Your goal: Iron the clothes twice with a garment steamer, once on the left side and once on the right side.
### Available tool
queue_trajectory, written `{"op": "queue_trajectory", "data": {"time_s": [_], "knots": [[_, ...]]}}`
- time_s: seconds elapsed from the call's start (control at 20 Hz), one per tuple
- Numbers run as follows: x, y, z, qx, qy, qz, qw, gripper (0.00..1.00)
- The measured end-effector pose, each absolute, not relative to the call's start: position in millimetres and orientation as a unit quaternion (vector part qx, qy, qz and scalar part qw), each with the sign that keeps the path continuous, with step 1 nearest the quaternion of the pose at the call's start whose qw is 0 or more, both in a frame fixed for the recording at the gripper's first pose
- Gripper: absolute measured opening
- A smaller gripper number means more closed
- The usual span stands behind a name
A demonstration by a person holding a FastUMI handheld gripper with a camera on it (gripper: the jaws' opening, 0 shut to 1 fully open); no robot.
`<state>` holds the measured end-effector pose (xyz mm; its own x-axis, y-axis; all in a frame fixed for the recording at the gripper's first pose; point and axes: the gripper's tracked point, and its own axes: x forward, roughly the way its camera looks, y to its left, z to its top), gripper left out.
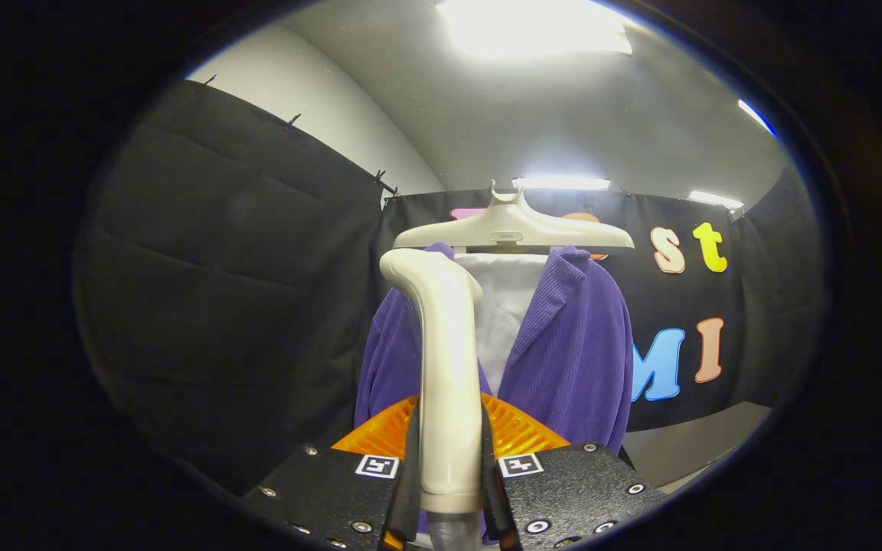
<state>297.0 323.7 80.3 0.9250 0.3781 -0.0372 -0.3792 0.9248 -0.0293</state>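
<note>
Black cloth walls (242,252) close off the booth under a pale ceiling (563,115) with bright strip lights. Against the back wall hangs a purple jacket (579,352), ribbed and soft-looking, draped open over a white panel (506,306) on a pale hanger (514,226). It sits beyond the fingers, well past the steamer head.

Nearer stands the steamer (445,367), a cream wand rising upright between the fingers, its head curving forward at about the height of the jacket's left shoulder. The gripper (449,478) is clamped on the wand's lower handle, a finger pressing each side.

The wand looks rigid, smooth and fairly light, though a glossy plastic handle can twist in a two-finger hold; the grip low on the straight part of the handle seems sound, with the head left free. A hose seems to trail from the base and may tug. The jacket should give and swing under pressure, so light strokes down each front side suit it. Neither pass looks begun, as the head is apart from the fabric.
</note>
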Motion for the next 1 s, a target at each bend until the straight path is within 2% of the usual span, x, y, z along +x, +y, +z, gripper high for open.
{"op": "queue_trajectory", "data": {"time_s": [0.25, 1.0], "knots": [[311.4, 328.3, 37.1, -0.025, 0.063, 0.193, 0.979, 0.33], [256.8, 324.8, -62.6, -0.059, 0.136, 0.207, 0.967, 0.33]]}}
